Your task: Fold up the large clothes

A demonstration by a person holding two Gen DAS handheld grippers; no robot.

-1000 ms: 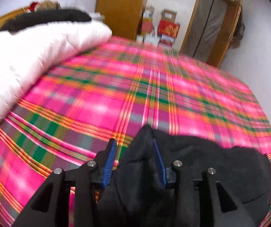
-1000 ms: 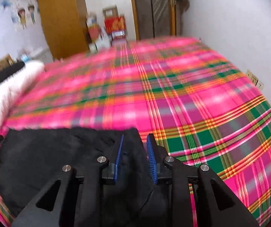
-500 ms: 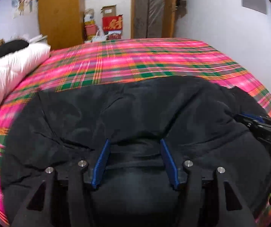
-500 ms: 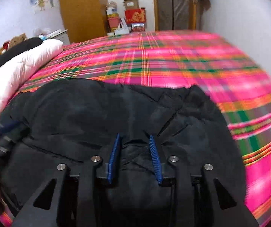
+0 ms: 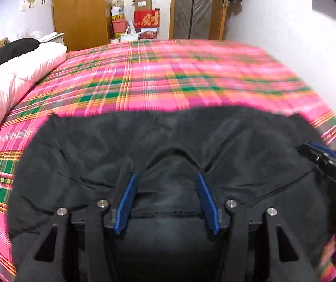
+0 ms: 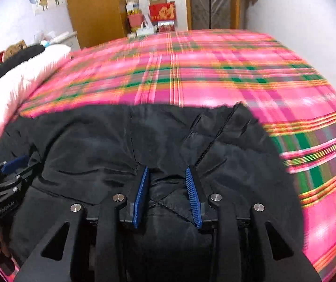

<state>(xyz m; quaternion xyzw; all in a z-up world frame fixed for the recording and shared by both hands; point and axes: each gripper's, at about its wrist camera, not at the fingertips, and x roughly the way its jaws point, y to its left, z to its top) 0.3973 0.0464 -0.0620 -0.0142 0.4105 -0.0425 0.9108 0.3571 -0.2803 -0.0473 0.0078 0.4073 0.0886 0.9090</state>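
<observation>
Now I'm gripping the coat [image 5: 158, 141] in both claws, left [image 5: 165, 199] easing closed, right [image 6: 168, 195] narrower. It's stretching sideways between them, lying ahead on the bed [image 5: 168, 75].

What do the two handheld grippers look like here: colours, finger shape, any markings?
Both match: the left gripper and the right gripper have matte black angular linkage arms with triangular cut-outs and silver pivot bolts. Each of their fingers carries a blue ribbed pad. Pale lettering, too blurred to read, marks their bodies. No cables or sleeves show.

Pink-green plaid bedspread [image 5: 144, 80] under all; white duvet [image 5: 15, 77] at left w/ dark item on top — wooden wardrobe [image 5: 81, 11], stacked boxes [image 5: 144, 14] behind.
</observation>
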